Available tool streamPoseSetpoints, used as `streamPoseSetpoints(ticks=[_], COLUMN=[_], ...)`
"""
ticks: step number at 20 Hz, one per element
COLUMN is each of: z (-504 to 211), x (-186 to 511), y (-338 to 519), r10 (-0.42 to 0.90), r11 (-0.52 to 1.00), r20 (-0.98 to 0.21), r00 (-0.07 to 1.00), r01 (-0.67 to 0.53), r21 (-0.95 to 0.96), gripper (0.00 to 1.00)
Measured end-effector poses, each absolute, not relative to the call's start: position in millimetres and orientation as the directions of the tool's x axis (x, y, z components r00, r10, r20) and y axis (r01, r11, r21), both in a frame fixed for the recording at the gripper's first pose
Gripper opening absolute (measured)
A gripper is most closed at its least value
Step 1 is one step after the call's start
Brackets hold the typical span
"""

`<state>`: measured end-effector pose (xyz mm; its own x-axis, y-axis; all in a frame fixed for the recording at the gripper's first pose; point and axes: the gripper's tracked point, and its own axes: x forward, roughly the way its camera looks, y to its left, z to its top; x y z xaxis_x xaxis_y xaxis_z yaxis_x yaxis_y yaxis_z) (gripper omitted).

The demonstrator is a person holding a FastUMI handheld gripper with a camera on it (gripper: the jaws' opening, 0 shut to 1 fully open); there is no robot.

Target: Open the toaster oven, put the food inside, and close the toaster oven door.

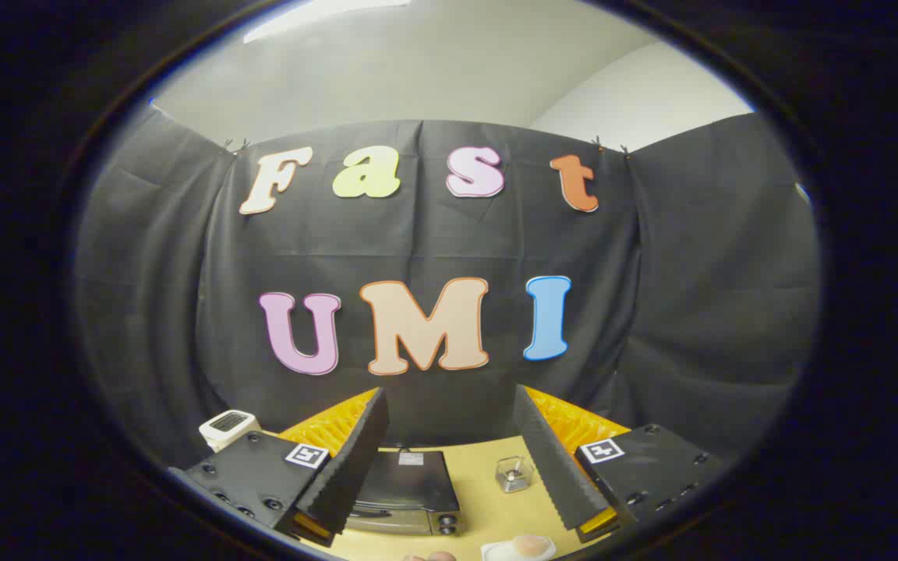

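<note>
Hand-held gripper (449, 467) fingers stand wide apart, gripping nothing, raised above the desk (488, 499). Nearest, the food (528, 545) sits on a white plate (496, 552): rounded, probably soft and light; grasp gently at its sides. Between the fingers, the boxy metal toaster oven (406, 491) looks rigid, door shut. A small clear cube (514, 473) rests right of it.

A recording booth: black cloth wall (433, 249) hung by clips behind a bare wooden table (488, 499).
</note>
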<state>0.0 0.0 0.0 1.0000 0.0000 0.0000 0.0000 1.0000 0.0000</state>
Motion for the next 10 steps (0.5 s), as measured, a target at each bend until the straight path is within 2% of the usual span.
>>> streamPoseSetpoints(ticks=[10], z=[-8], x=[18], y=[17], r10=[0.042], r11=[0.999], r20=[-0.02], r00=[0.999], r01=[-0.042], r21=[-0.008], gripper=[1.0])
